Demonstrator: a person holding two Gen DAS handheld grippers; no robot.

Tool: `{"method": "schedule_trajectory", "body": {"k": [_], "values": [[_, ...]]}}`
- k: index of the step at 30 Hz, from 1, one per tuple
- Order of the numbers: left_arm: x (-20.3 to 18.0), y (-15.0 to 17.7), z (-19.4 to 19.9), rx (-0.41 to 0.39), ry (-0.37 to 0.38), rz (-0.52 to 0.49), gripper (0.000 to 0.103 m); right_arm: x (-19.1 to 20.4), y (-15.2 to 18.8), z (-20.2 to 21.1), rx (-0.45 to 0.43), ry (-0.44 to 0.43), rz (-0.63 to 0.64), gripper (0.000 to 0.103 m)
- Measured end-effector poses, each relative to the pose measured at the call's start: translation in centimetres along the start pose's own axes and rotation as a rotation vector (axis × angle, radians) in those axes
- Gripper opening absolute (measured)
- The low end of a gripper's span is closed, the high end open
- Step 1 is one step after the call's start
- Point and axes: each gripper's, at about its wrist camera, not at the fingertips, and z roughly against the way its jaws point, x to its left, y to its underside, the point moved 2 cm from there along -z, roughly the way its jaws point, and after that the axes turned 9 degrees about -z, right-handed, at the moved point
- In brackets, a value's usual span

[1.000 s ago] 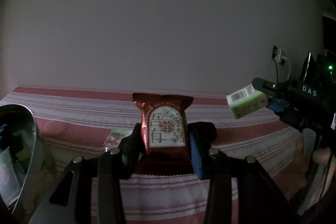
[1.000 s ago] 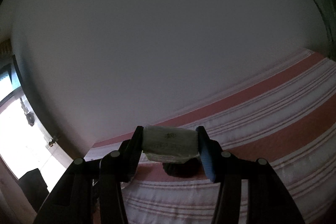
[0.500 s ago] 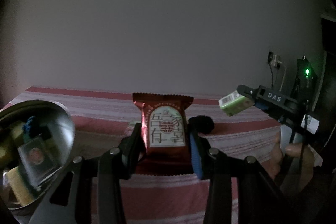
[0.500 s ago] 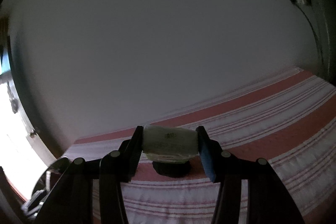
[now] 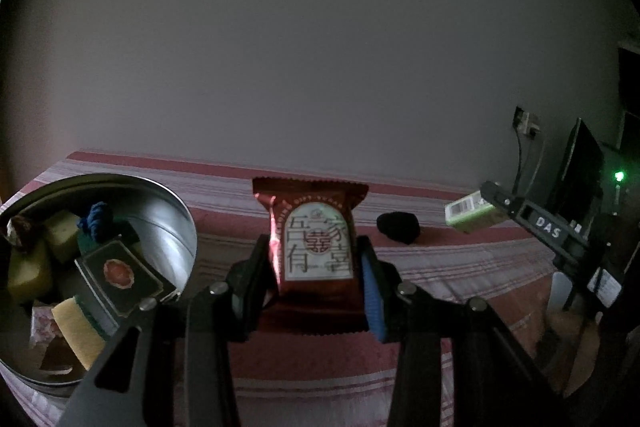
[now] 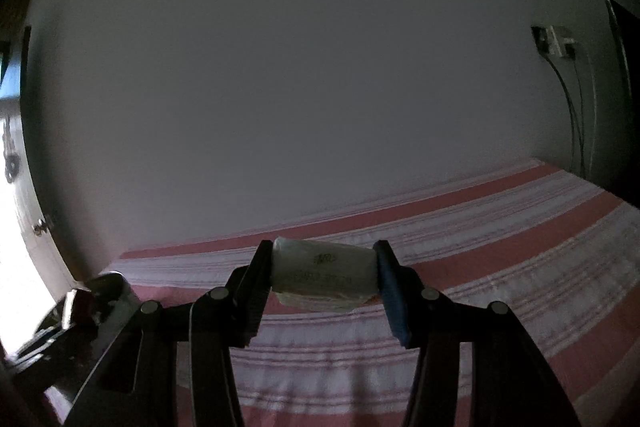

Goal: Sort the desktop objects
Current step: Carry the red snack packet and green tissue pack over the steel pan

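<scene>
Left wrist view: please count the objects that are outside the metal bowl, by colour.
Red: 1, the snack packet in the left gripper.
Light green: 1, the small packet in the right gripper.
Black: 1, the lump on the striped cloth.
Total: 3.

Two grippers, the left gripper [image 5: 316, 267] and the right gripper [image 6: 325, 277], each clamp one packet: a red snack packet [image 5: 316, 247] and a pale green packet [image 5: 470, 213]; one metal bowl [image 5: 176, 227] sits left of the left tongs, one black lump [image 5: 398, 227] right.
</scene>
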Motion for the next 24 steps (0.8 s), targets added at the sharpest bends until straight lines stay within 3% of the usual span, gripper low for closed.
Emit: {"method": "schedule_trajectory", "body": {"k": [10, 24], "values": [[1.6, 0.2, 0.9, -0.006, -0.005, -0.006, 0.041, 3.8, 1.9, 0.6, 0.017, -0.067, 0.007, 0.053], [4.6, 0.9, 1.1, 0.043, -0.058, 0.029, 0.041, 7.3, 3.3, 0.5, 0.042, -0.119, 0.054, 0.053]]}}
